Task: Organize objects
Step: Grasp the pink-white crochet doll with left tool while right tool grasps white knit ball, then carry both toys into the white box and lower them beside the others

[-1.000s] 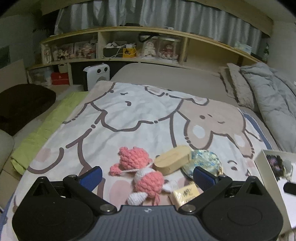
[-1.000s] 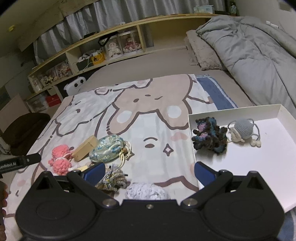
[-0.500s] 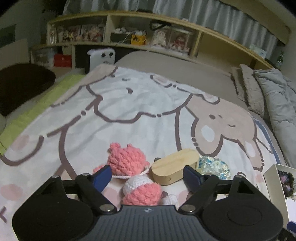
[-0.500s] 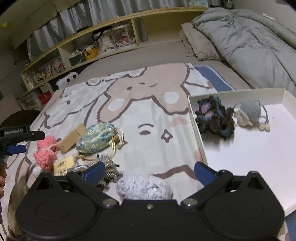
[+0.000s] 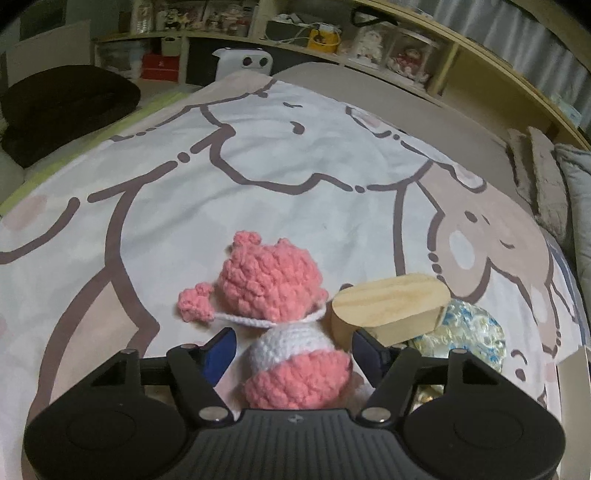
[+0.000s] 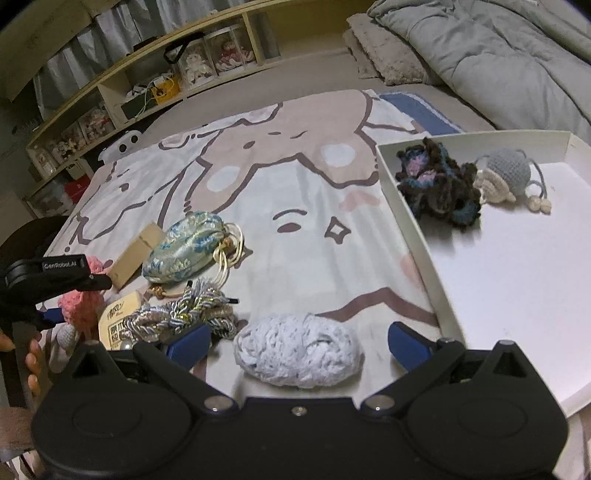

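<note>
One knobbly pink crocheted doll (image 5: 280, 317), smooth oval wooden block (image 5: 388, 308)

The right gripper (image 6: 298, 341) hangs open over a pale blue yarn ball (image 6: 298, 356) beside the white tray's (image 6: 410, 218) left wall.

The room is dim and the colours look grey and a bit grainy. Both pictures bend round at the edges, with black corners. The white box (image 6: 517, 280) is the brightest spot. Shadows are soft. Far shelves (image 5: 332, 33) look fuzzy.
</note>
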Demonstrator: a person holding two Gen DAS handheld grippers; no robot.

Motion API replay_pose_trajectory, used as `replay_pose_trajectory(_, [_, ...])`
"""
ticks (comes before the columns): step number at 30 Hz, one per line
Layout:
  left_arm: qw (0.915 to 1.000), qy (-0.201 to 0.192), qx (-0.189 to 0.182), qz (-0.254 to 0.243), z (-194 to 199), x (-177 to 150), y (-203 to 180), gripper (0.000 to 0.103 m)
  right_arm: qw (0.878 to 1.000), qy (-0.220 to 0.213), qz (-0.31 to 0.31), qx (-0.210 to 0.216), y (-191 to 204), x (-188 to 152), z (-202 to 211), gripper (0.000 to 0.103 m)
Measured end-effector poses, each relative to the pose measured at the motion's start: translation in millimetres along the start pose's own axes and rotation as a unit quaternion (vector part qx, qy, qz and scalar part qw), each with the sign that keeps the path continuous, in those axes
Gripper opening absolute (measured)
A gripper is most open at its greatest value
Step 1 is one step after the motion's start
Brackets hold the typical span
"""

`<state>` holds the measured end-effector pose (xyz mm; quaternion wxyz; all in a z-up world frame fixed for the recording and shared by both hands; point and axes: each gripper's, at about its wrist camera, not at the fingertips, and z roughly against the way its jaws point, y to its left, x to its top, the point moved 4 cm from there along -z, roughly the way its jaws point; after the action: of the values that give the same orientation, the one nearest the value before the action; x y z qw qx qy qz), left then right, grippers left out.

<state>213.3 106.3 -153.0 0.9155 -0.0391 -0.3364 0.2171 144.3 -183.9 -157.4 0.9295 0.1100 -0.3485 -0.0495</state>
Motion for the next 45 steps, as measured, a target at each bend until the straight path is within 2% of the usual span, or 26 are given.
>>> replay_pose_trajectory(1, [1.0, -0.001, 0.0, 0.004, 0, 1, 0, 0.069, 1.0, -0.001, 0.001, -0.008, 1, 0, -1, 0.103])
replay_pose_trajectory(3, [0.9999, -0.001, 0.007, 0.013, 0, 1, 2, 0.062, 1.0, 0.001, 0.002, -0.019, 3, 0, -4, 0.103])
replay_pose_trajectory(6, [0.9996, 0.001, 0.014, 0.023, 1, 2, 5, 0.058, 0.999, 0.017, -0.003, -0.04, 5, 1, -6, 0.103])
replay_pose_trajectory(8, [0.9993, 0.001, 0.017, 0.033, 4, 2, 4, 0.056, 0.999, 0.012, -0.013, -0.043, 6, 2, -2, 0.101])
replay_pose_trajectory(12, [0.9988, 0.005, 0.012, 0.048, 7, 1, 5, 0.051, 0.999, 0.007, 0.003, -0.038, 15, 0, 2, 0.101])
replay_pose_trajectory(16, [0.999, 0.01, 0.012, 0.042, 6, -1, 3, 0.05, 0.998, 0.039, -0.012, -0.04, 11, -6, -12, 0.095])
replay_pose_trajectory(19, [0.9992, 0.01, 0.011, 0.037, 3, -3, 2, 0.052, 0.997, 0.051, -0.029, -0.044, 6, -7, -20, 0.094])
replay_pose_trajectory(25, [0.9996, 0.01, 0.003, 0.027, -4, -3, 3, 0.053, 0.997, 0.049, -0.044, -0.028, 3, -2, -24, 0.094])
replay_pose_trajectory(31, [0.9997, 0.014, -0.01, 0.015, -1, 0, 3, 0.049, 0.998, 0.052, -0.023, -0.019, 2, -2, -27, 0.08])
replay_pose_trajectory(34, [0.9998, 0.011, -0.012, 0.011, 4, 1, 3, 0.048, 0.998, 0.051, -0.016, -0.012, 2, 0, -24, 0.077])
replay_pose_trajectory(45, [0.9988, -0.039, -0.022, -0.017, 51, 10, -3, 0.048, 1.0, 0.003, 0.012, 0.028, 11, 20, 4, 0.075])
